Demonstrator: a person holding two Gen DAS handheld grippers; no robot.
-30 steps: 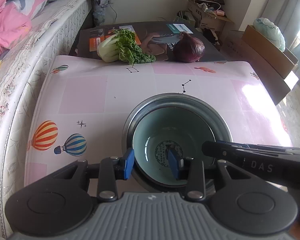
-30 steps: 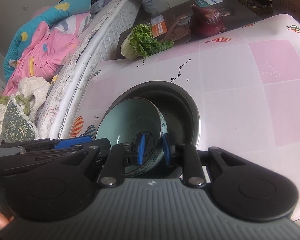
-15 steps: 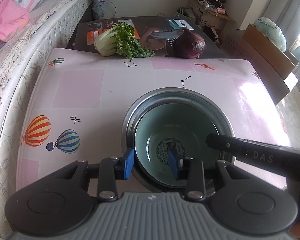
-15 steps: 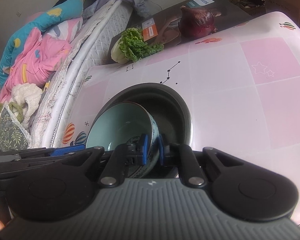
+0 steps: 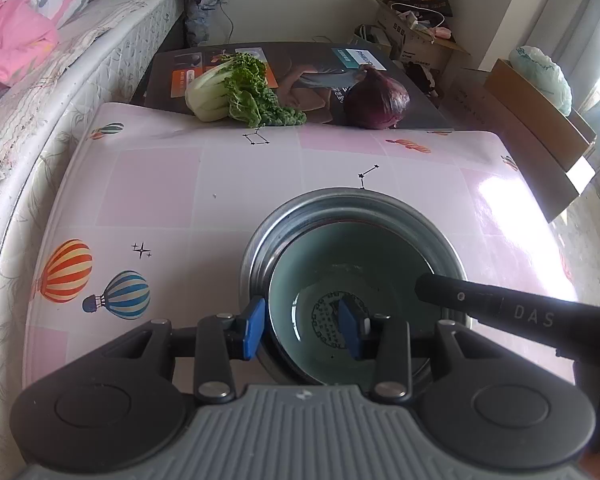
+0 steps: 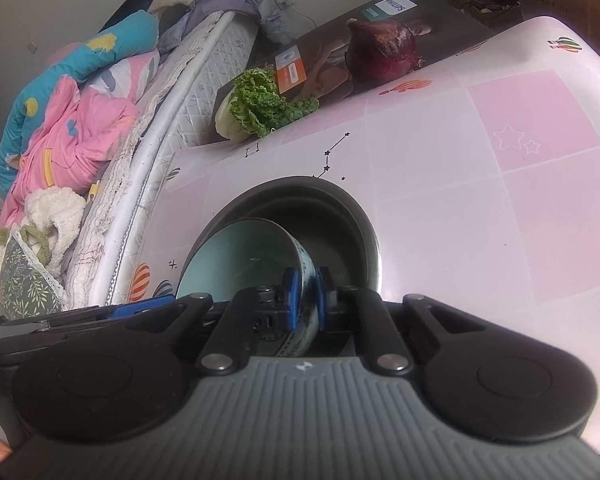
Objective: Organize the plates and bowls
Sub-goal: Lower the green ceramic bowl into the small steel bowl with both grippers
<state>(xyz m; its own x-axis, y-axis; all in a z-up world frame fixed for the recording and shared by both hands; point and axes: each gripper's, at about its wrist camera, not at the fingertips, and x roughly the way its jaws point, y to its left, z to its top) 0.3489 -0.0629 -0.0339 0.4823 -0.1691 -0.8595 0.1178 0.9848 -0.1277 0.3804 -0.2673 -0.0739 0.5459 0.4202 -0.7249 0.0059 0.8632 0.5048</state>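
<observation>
A pale green ceramic bowl (image 5: 340,264) with a dark printed centre sits inside a larger grey metal bowl (image 5: 340,197) on the pink table (image 5: 160,184). My left gripper (image 5: 300,332) straddles the near-left rims of both bowls. One blue pad is outside the metal wall and the other hangs free inside the ceramic bowl, and the jaws are opening. In the right wrist view the ceramic bowl (image 6: 240,256) leans inside the metal bowl (image 6: 340,216). My right gripper (image 6: 307,298) is shut on its rim, and its black finger (image 5: 500,312) reaches in from the right.
A leafy cabbage (image 5: 236,92) and a red onion (image 5: 376,100) lie on a dark flat box at the table's far edge. A bed (image 5: 60,80) with bedding runs along the left. Cardboard boxes (image 5: 420,36) stand at the back right.
My right gripper's jaws have closed from a small gap onto the ceramic bowl's rim. The left gripper has kept its place over the bowls' rims.
</observation>
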